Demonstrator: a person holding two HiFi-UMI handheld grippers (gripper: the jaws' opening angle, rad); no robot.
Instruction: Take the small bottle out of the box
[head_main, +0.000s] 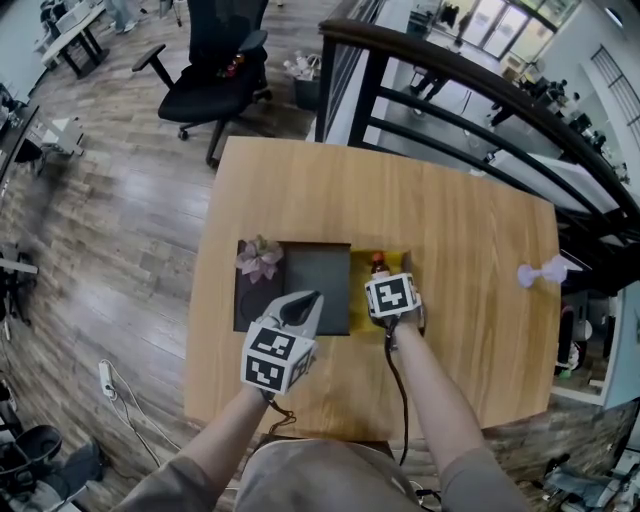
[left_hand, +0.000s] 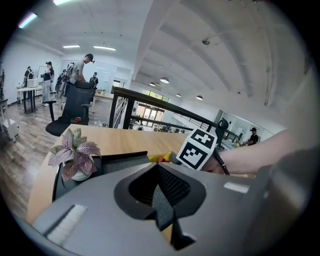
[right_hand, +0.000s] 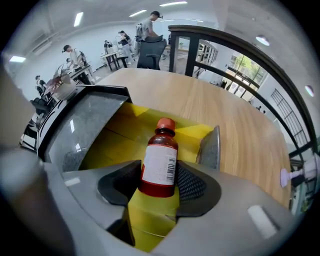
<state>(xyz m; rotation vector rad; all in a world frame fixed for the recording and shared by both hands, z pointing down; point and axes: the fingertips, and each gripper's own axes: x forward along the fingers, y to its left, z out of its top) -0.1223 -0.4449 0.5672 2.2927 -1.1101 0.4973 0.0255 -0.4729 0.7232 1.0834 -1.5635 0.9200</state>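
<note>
A small brown bottle (right_hand: 159, 162) with a red cap and a white label stands upright in the yellow inside of the open box (right_hand: 112, 145). My right gripper (right_hand: 159, 186) is open, its jaws on either side of the bottle's lower body, close to it. From the head view the bottle (head_main: 379, 265) shows just beyond the right gripper (head_main: 386, 284), at the right end of the box (head_main: 300, 246). My left gripper (head_main: 303, 303) hovers over the box's dark lid (head_main: 316, 285); seen from its own camera, the left gripper (left_hand: 159, 192) is shut with nothing in it.
A small pink-leaved potted plant (head_main: 259, 258) stands at the box's left end. A pale purple-and-white object (head_main: 541, 272) lies near the wooden table's (head_main: 470, 230) right edge. A black office chair (head_main: 215, 70) and a dark railing (head_main: 450, 90) stand beyond the table.
</note>
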